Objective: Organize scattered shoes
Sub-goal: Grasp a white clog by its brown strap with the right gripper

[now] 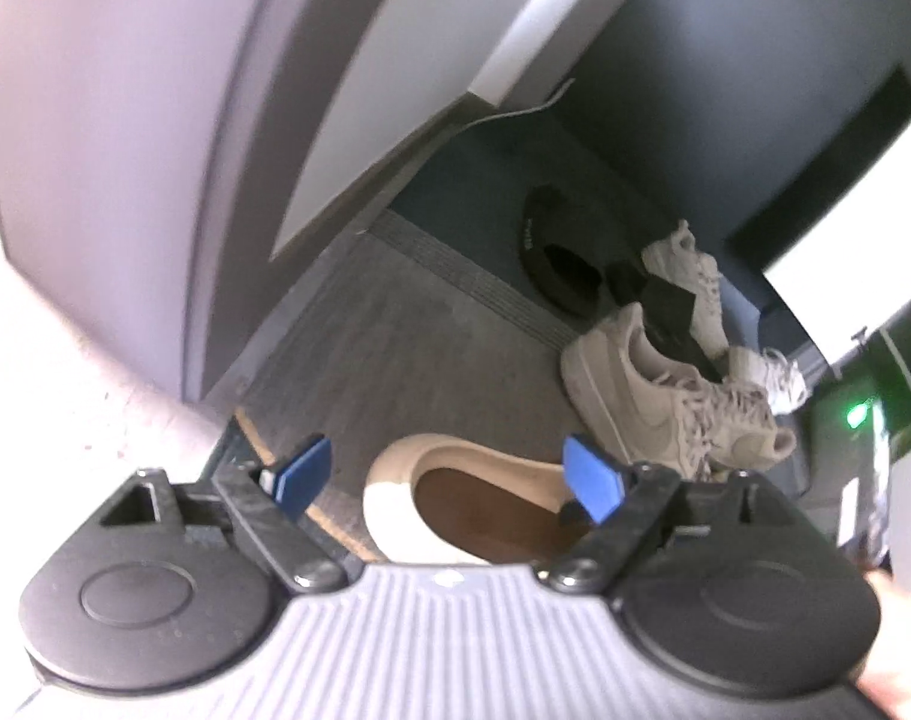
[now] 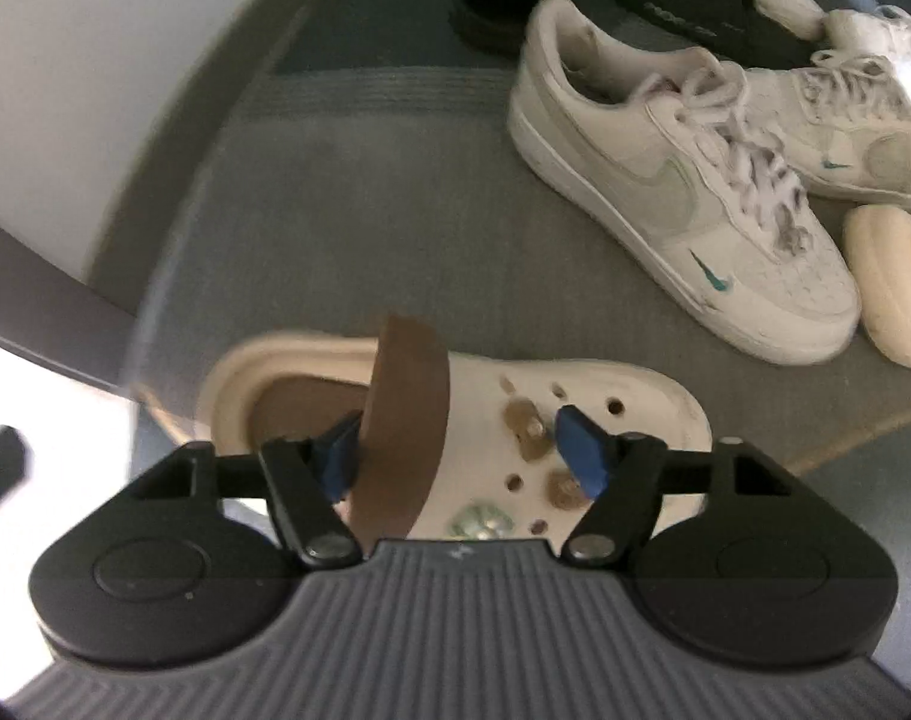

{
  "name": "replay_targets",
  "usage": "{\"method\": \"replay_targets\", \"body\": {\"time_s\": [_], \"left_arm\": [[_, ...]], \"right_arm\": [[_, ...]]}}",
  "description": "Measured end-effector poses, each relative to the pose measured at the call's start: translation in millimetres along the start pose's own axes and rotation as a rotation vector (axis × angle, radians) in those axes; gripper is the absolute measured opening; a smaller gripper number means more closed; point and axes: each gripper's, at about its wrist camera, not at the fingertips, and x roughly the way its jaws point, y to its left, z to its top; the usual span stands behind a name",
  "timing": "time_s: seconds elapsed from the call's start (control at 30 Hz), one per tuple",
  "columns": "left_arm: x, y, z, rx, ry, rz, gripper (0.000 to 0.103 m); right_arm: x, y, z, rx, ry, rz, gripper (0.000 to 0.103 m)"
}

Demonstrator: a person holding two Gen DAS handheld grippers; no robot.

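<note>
Jaws released, the left gripper [image 1: 449, 474] hovers above a cream clog [image 1: 455, 498], whose heel lies between them untouched; beige sneakers [image 1: 653, 396] lie beyond to the right. In the right wrist view, the right gripper [image 2: 455, 450] stands apart, straddling the clog's [image 2: 575, 384] brown strap [image 2: 404, 420] and studded upper without pressing; a white sneaker [image 2: 665, 180] lies beyond to the right.

My left gripper [image 1: 449, 477] jaws wide above the clog [image 1: 455, 498]; right gripper [image 2: 461, 450] straddling its strap, not clamped.

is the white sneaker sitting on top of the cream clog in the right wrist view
No, the white sneaker rests on the carpet, apart from the cream clog between the right gripper's fingers.
</note>
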Motion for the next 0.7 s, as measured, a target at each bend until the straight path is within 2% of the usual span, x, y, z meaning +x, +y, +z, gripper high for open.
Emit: {"method": "replay_targets", "body": {"time_s": [0.1,0.17,0.23,0.3,0.37,0.43,0.53,0.7], "left_arm": [[-0.6,0.7,-3.6,-0.018,-0.021,0.003,0.086],[-1.7,3.2,-5.0,-0.035,-0.031,-0.004,0.086],[-1.0,1.1,-6.5,-0.065,-0.035,-0.045,0.086],[-2.1,-5.5,-7.9,-0.048,-0.044,-0.062,0.086],[-4.7,-10.6,-8.9,-0.032,-0.060,-0.067,0.086],[-7.5,-12.3,-10.9,-0.048,-0.078,-0.081,0.086],[-11.0,-11.5,-18.3,-0.098,-0.091,-0.104,0.086],[-16.1,-20.1,-28.3,-0.087,-0.096,-0.123,0.086]], "right_arm": [[4.3,7.2,-9.2,-0.020,-0.045,-0.095,0.072],[7.7,11.6,-12.2,-0.037,-0.070,-0.125,0.073],[10.2,16.7,-16.7,-0.082,-0.095,-0.156,0.074],[9.7,19.5,-20.5,-0.118,-0.103,-0.171,0.073],[4.0,16.9,-22.1,-0.128,-0.117,-0.152,0.064],[-8.2,12.8,-23.6,-0.155,-0.168,-0.142,0.041],[-13.2,6.5,-26.7,-0.199,-0.191,-0.115,0.034],[-26.3,-12.0,-38.8,-0.407,-0.274,-0.109,0.021]]}}
